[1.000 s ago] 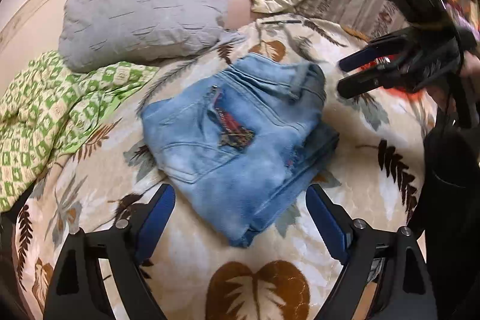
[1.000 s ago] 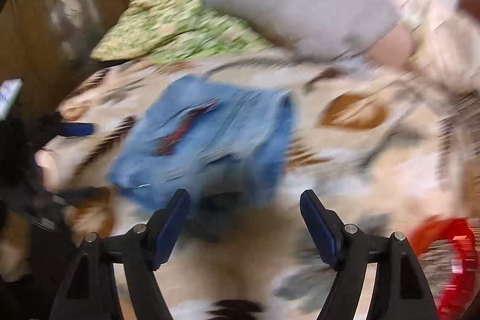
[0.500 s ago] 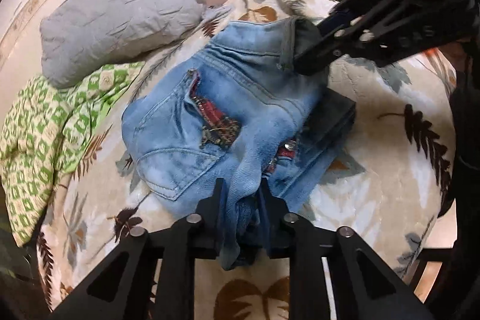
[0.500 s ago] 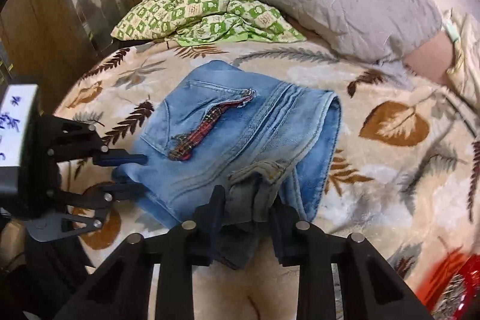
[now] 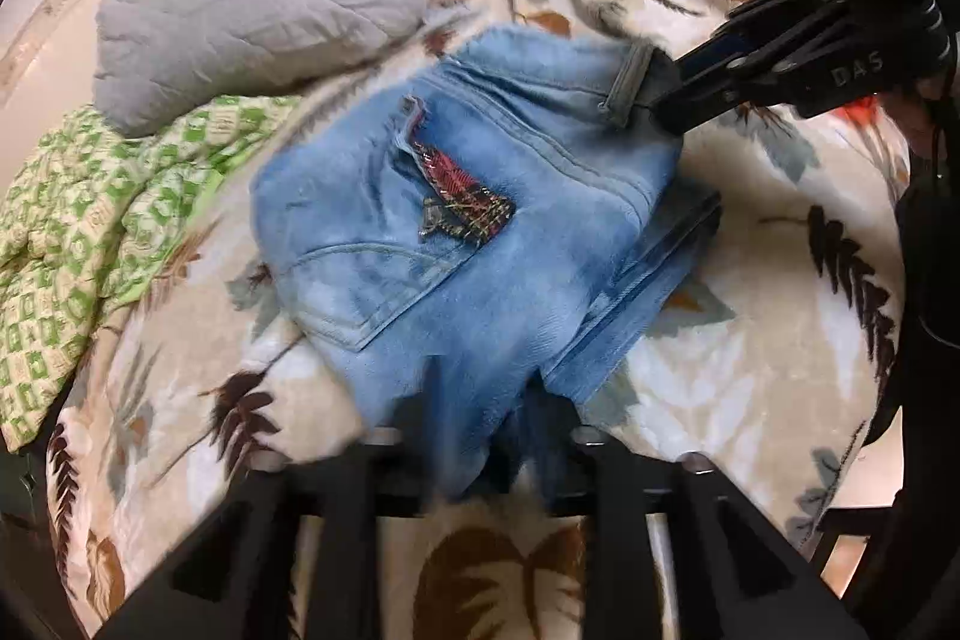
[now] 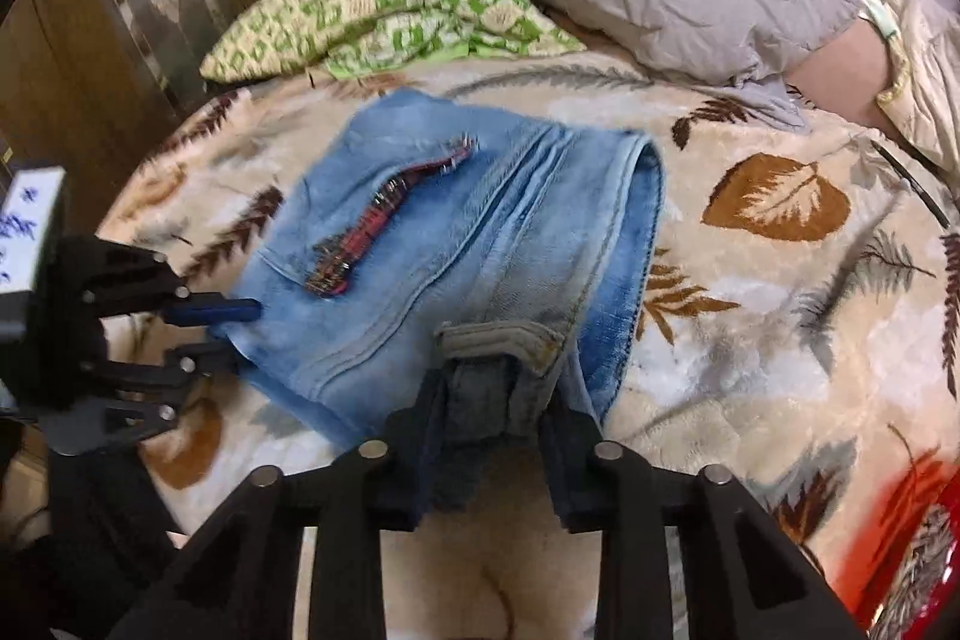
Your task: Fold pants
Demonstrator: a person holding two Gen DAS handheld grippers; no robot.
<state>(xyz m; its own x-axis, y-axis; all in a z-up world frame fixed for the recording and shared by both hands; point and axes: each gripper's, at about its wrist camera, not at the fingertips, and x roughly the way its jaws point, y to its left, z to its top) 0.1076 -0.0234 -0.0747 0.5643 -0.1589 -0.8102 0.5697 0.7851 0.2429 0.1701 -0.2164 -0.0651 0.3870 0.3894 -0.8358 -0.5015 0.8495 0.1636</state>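
Jeans (image 5: 480, 244) fill mid-frame, between both opening tongs: left tongs (image 5: 480, 436) at the hem, right tongs (image 6: 492, 400) at the waistband.

warm, soft indoor light, fairly even, with no hard shadows. both views bulge like a fisheye, black corners ringing the frame. the left wrist view is smeared by motion along its lower middle and at the denim's upper edge. the right wrist view is sharper, blurring toward the lower right and red edge.
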